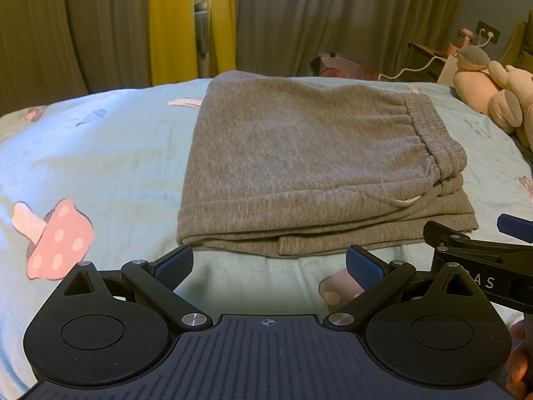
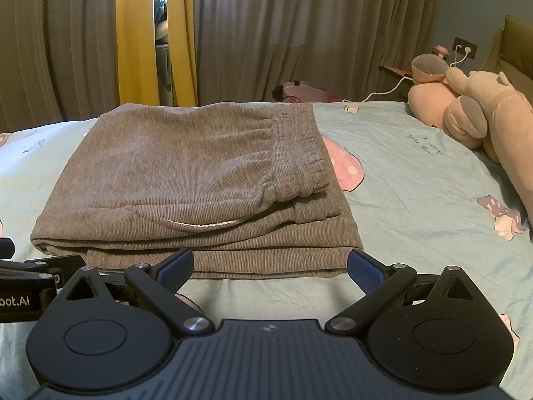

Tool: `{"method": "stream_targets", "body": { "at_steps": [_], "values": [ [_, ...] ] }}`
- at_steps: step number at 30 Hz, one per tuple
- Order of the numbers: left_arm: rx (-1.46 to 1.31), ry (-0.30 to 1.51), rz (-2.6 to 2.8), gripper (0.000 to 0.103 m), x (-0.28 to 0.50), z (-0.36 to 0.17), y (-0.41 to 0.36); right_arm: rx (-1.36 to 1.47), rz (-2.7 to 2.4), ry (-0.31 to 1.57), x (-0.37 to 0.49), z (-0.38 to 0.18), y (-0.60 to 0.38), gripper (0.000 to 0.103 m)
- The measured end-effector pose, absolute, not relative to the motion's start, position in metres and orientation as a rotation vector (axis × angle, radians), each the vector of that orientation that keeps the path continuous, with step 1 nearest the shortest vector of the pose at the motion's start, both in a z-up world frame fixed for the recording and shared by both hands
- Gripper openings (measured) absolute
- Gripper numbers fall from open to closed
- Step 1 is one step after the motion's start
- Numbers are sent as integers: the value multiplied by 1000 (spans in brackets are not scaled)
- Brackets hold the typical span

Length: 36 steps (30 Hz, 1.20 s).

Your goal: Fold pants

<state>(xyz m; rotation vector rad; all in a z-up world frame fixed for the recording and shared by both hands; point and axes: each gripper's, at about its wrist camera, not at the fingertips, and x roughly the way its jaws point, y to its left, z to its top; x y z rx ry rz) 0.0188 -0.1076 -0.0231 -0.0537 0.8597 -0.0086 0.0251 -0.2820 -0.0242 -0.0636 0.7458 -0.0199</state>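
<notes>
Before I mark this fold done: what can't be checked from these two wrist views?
- Far edge of the grey pants: hidden in both views behind the stack's own top.
- Lower layers and leg hems: covered by the top fold; only edges show.
- Dark object beyond the bed: cut off by the bed's far edge.
- Right gripper, left gripper: both open, holding nothing.

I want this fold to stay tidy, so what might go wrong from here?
1. Both the left gripper and right gripper are open right at the near edge of the folded pants; a forward nudge might shift the layers.
2. The waistband lies bunched on top and may slide off.
3. The soft bedsheet might let the stack sag.
</notes>
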Motion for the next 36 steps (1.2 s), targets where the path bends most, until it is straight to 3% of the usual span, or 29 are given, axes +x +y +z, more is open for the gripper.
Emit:
{"method": "stream_targets", "body": {
  "at_steps": [36],
  "values": [
    [-48, 860, -16, 102, 19, -24, -108, -79, -21, 749, 26, -27, -280, 99]
  ]
}}
